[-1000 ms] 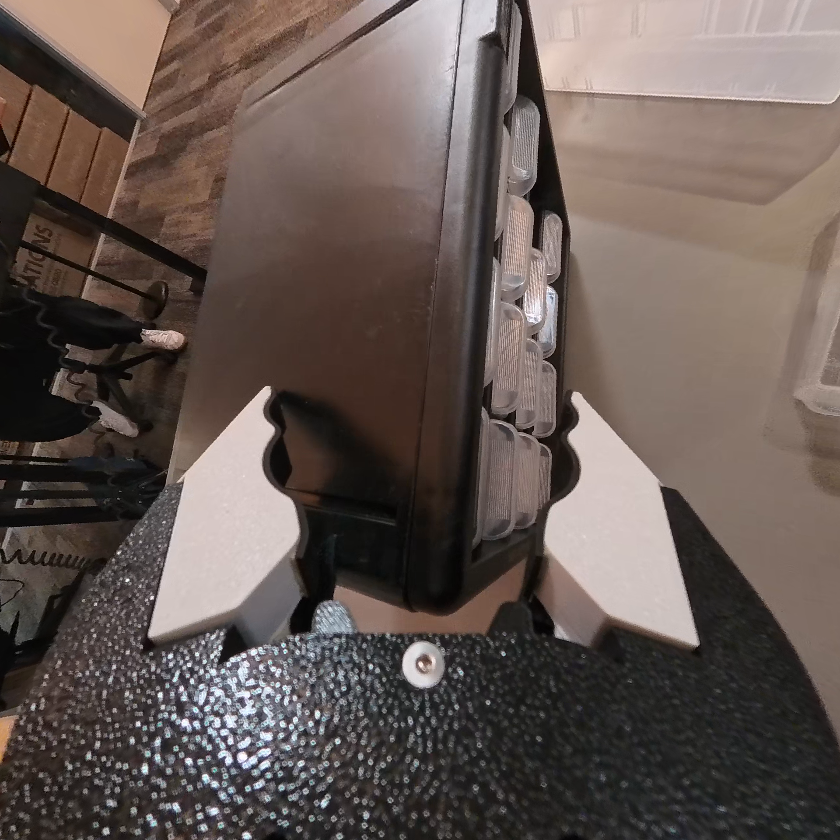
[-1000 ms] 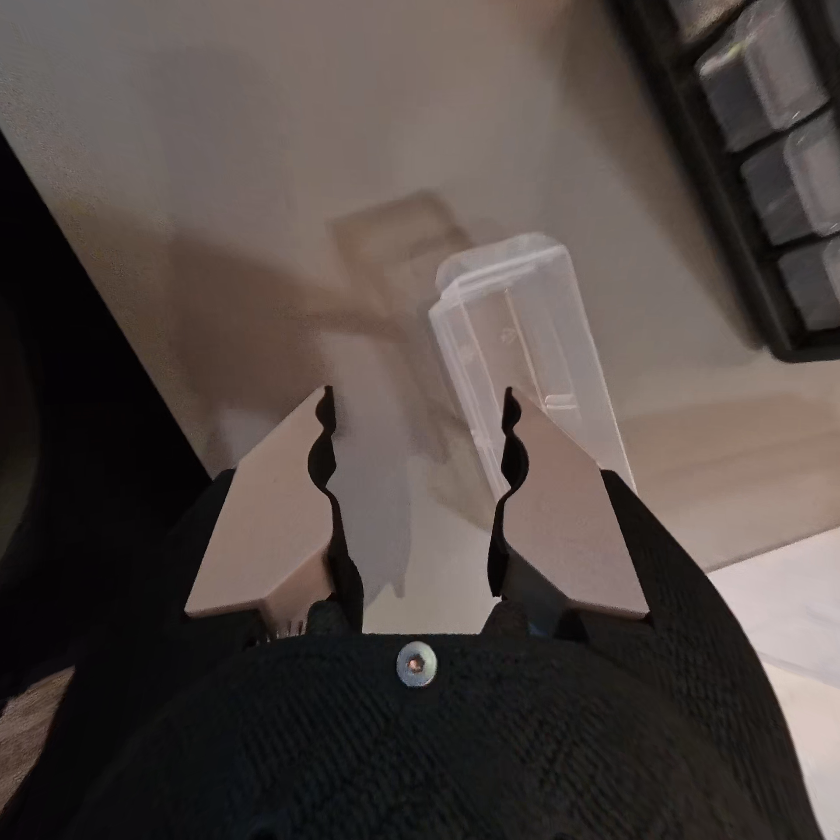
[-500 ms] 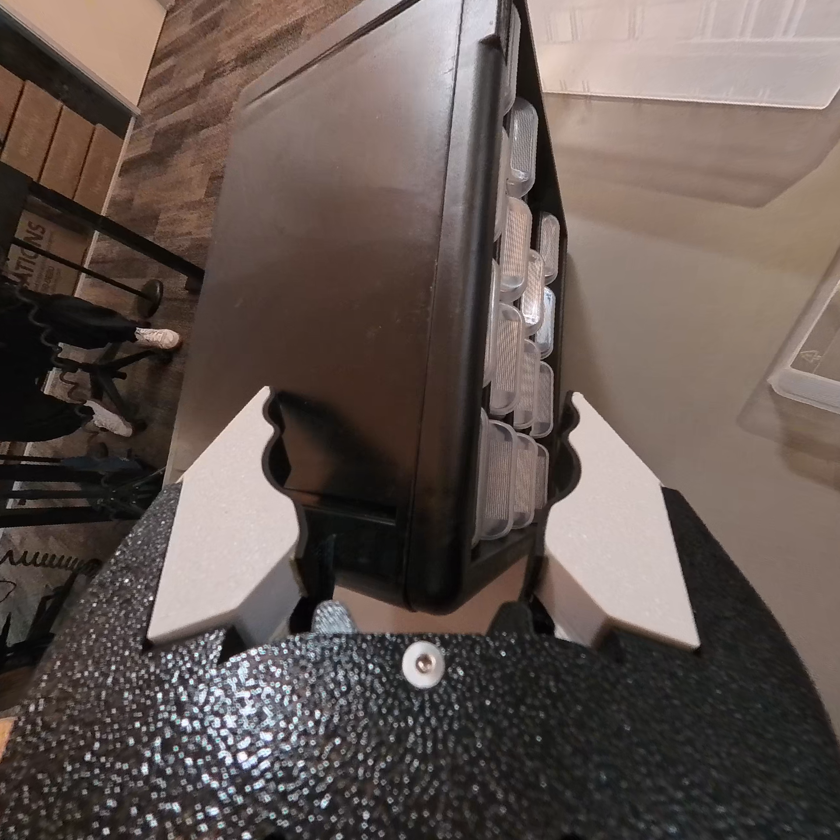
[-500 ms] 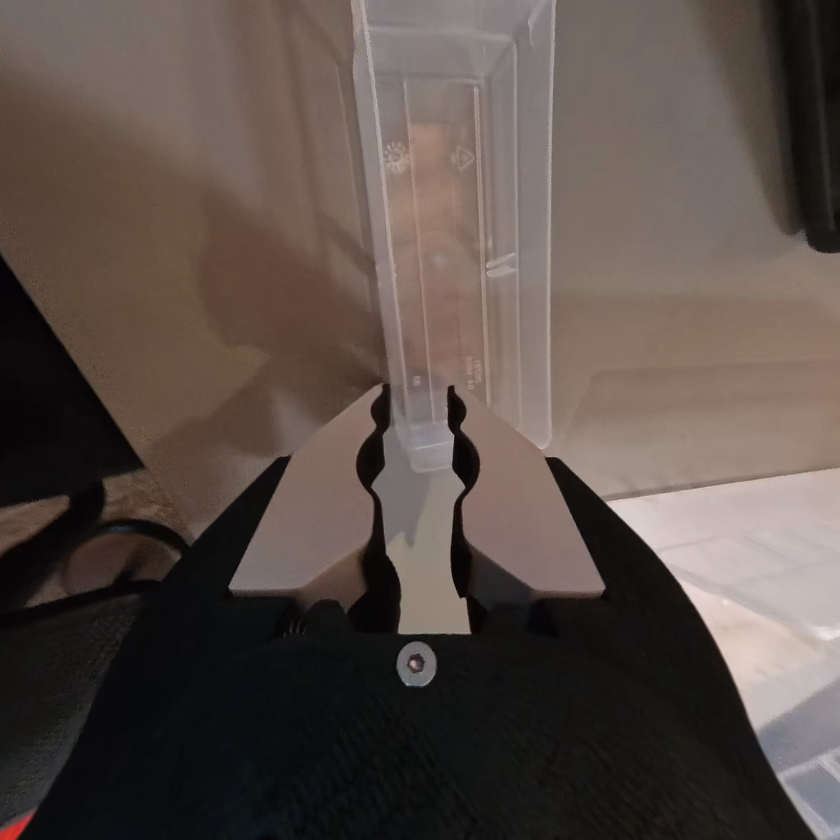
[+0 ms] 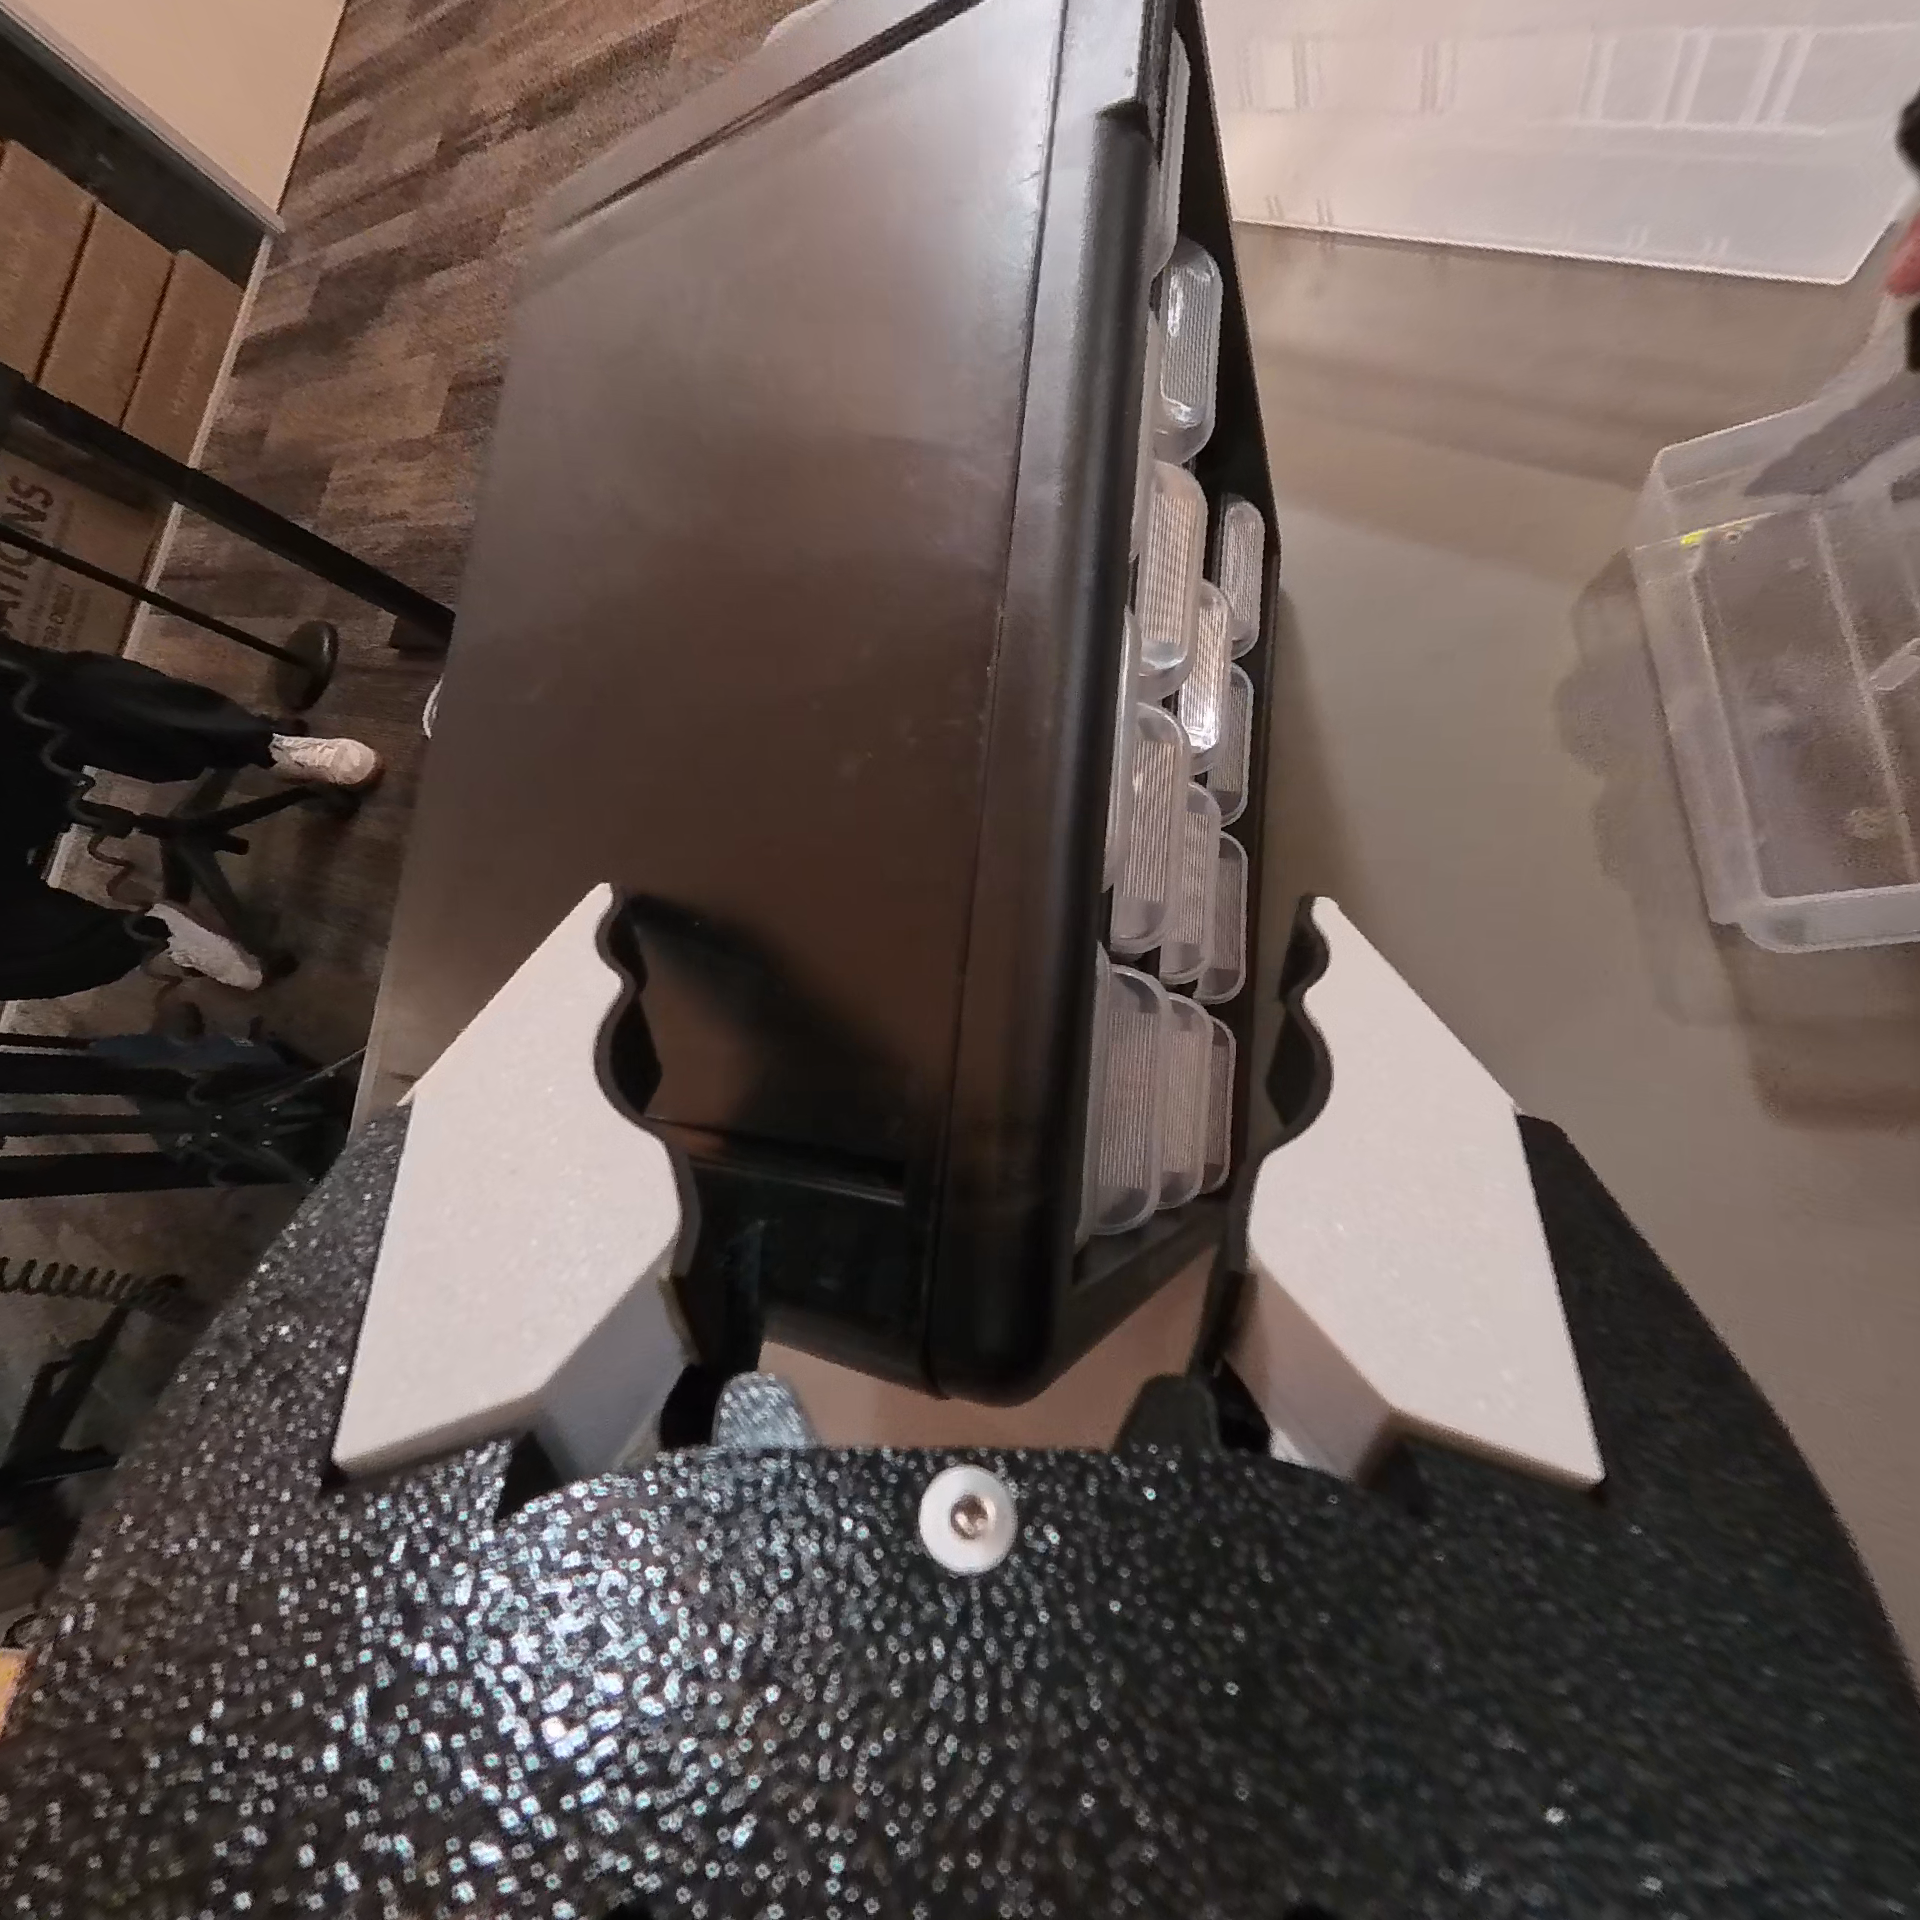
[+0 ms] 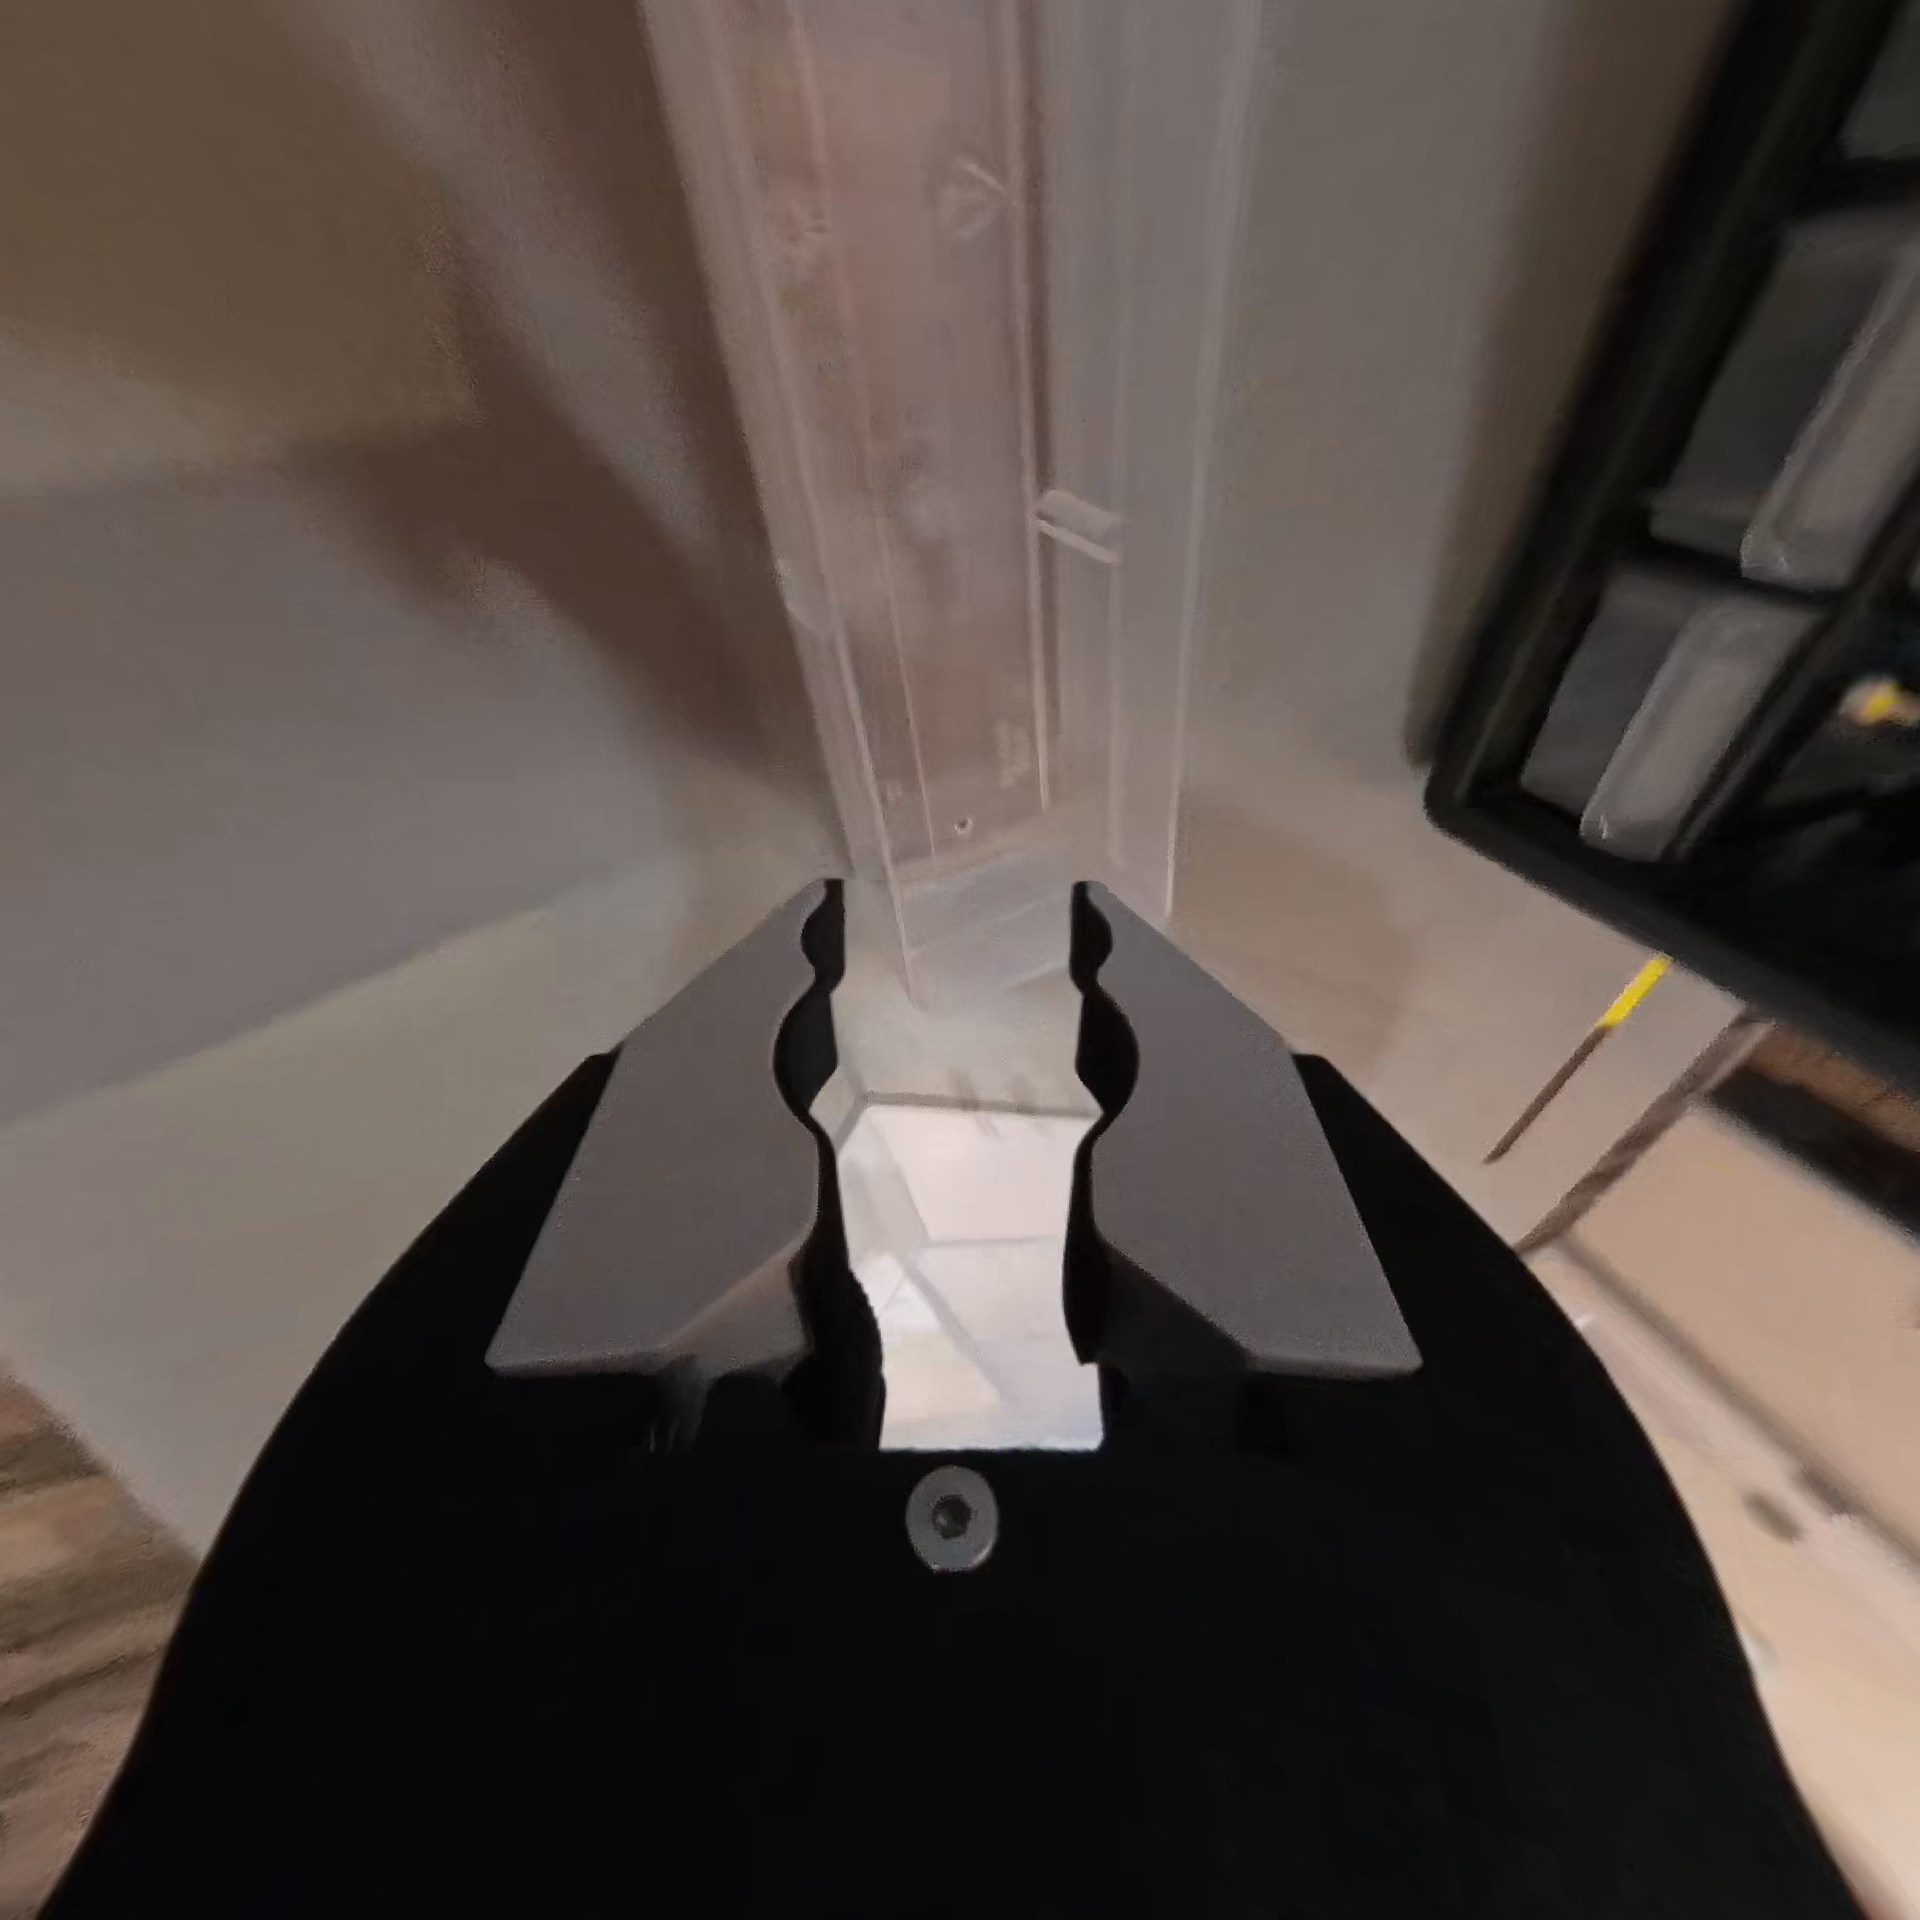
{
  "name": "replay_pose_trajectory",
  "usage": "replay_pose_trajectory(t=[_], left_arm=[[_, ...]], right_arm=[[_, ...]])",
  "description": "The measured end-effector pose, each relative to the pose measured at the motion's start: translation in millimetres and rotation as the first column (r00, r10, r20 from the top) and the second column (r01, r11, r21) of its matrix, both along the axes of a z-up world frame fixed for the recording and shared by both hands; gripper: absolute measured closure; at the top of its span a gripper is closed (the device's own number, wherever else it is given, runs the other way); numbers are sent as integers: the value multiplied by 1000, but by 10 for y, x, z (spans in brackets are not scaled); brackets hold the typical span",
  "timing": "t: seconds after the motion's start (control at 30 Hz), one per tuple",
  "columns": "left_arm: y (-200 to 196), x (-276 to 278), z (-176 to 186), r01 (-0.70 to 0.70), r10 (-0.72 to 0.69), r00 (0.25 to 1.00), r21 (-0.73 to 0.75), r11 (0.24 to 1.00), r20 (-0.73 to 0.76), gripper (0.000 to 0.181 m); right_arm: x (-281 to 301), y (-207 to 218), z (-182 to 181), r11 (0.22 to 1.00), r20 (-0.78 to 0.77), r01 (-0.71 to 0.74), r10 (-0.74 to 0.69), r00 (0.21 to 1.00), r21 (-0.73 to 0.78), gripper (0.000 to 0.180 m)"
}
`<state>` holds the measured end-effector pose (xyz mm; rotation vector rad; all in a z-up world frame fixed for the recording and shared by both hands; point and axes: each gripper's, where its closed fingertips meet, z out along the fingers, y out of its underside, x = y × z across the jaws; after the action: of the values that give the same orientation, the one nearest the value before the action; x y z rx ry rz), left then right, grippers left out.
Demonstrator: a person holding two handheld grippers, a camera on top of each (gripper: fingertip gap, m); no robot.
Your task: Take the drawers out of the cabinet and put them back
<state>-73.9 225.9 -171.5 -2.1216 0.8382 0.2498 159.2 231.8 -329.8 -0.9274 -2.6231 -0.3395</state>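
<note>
Left gripper (image 5: 961, 925) spans glossy black cabinet (image 5: 790, 623); clear ribbed drawers (image 5: 1132, 1101).

One cabinet (image 5: 748, 623) (one loose drawer (image 5: 1787, 717))

We find printed dark lettering on a cardboard box (image 5: 62, 540) at the far left of the left wrist view, cut off by the picture edge. The clear drawer (image 6: 966, 499) in the right wrist view carries moulded marks, including a triangle sign and small raised characters near its base, too blurred to read.
</note>
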Motion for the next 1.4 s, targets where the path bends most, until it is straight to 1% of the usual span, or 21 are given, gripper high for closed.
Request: replay_pose_trajectory(t=[0.07,0.1,0.13,0.17,0.2,0.23,0.27,0.33,0.37,0.43,0.47,0.5,0.57,0.67,0.77,0.87,0.97,1.03,1.1,1.23,1.4], left_arm=[[-1,1,1,3,-3,1000,0,1000,3,61],[-2,1,0,4,-4,1000,1,1000,2,61],[-1,-1,-2,5,-5,1000,2,1000,-2,61],[-1,-3,-6,6,-6,1000,3,1000,-9,60],[-1,-5,-9,8,-8,1000,3,1000,-14,60],[-1,-6,-10,8,-8,1000,3,1000,-16,60],[-1,-6,-10,9,-9,1000,2,1000,-16,60],[-2,-6,-6,10,-10,1000,1,1000,-11,61],[-1,-4,-4,10,-10,1000,1,1000,-7,61],[-1,-4,-3,11,-11,1000,2,1000,-5,61],[-1,-4,-3,10,-10,1000,1,1000,-6,61],[-1,-4,-4,10,-10,1000,1,1000,-7,61],[-2,-4,-5,10,-10,1000,1,1000,-7,61],[-3,-4,-4,13,-13,1000,3,1000,-3,61],[-4,-3,-4,13,-13,1000,2,1000,-2,61],[-7,-2,-2,15,-15,1000,0,1000,0,61],[-7,-2,0,17,-17,1000,1,1000,4,61],[-6,-5,0,18,-18,1000,3,1000,1,61],[-6,-5,1,18,-18,1000,4,1000,1,62],[-8,-5,2,17,-17,1000,5,1000,1,62],[-4,-11,3,14,-14,1000,8,1000,-4,63]], right_arm=[[43,-23,91,983,-42,166,-170,985,-83,134],[20,-78,126,946,-84,278,-294,952,-167,131],[-44,-170,156,886,-119,375,-418,901,-272,129],[-147,-334,181,808,-134,429,-516,846,-404,126],[-278,-555,216,710,-120,442,-590,799,-548,124],[-422,-754,269,605,-100,432,-649,755,-668,121],[-563,-877,324,516,-90,418,-702,706,-748,118],[-767,-992,350,382,-49,424,-788,614,-821,113],[-817,-1007,295,341,-17,461,-818,575,-819,110],[-873,-1041,135,308,34,540,-846,532,-783,109],[-892,-1060,51,319,42,571,-848,529,-757,109],[-882,-1053,-39,351,34,608,-848,529,-712,109],[-848,-1023,-139,427,-1,654,-838,546,-624,117],[-791,-1011,-176,485,-11,673,-816,578,-559,140],[-673,-1036,-202,551,9,664,-766,643,-505,155],[-504,-1020,-206,676,8,600,-660,751,-428,167],[-314,-1021,-203,819,31,438,-460,887,-370,168],[-196,-930,-168,891,30,333,-341,940,-308,168],[-137,-863,-90,913,32,262,-265,964,-314,168],[-129,-696,207,924,-6,124,-135,991,-362,168],[-133,-449,516,887,61,98,-79,995,-451,168]])
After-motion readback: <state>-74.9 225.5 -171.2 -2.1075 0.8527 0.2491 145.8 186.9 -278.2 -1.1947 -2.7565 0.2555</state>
